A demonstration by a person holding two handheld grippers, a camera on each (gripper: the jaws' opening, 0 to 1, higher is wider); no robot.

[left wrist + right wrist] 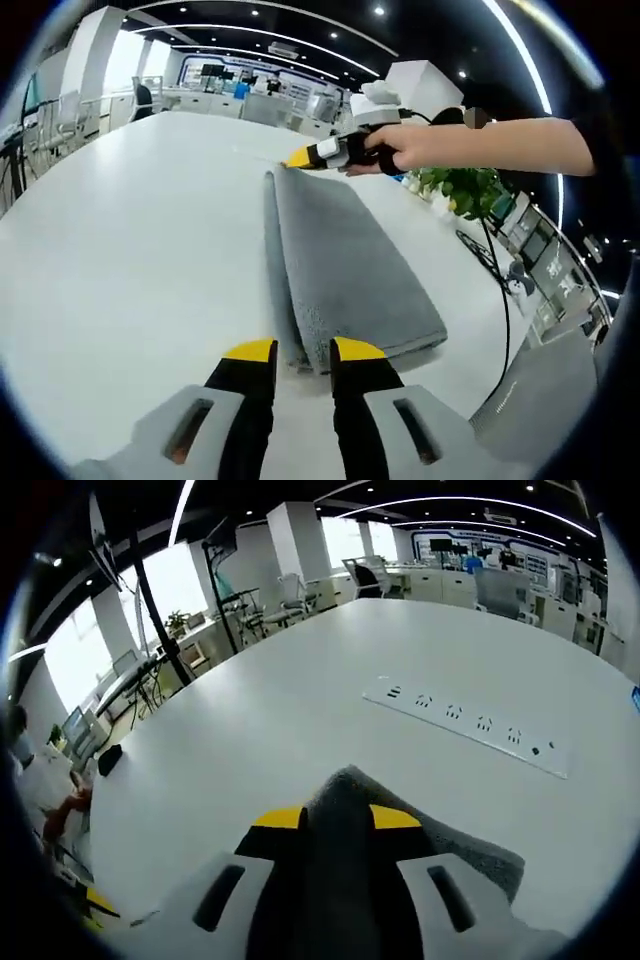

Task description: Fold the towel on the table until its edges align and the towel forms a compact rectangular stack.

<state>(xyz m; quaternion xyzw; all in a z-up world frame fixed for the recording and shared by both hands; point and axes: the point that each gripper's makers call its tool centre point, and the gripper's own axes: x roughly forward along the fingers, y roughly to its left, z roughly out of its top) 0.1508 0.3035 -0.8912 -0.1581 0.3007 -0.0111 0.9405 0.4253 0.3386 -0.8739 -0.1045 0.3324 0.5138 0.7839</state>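
Grey towel [345,265] folded long on the white desk [130,250], right hand-held gripper [335,818] pinching its far corner, left hand-held gripper [302,350] parted at the near end (clamping nothing), power strip [465,723] beyond, potted plant [465,190] beside.

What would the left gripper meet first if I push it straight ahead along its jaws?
Most likely the near short edge of the folded grey towel, lying on the white table just past the left gripper. Its jaws stand slightly apart, apparently empty. The right gripper is at the towel's far end. Depth is uncertain.
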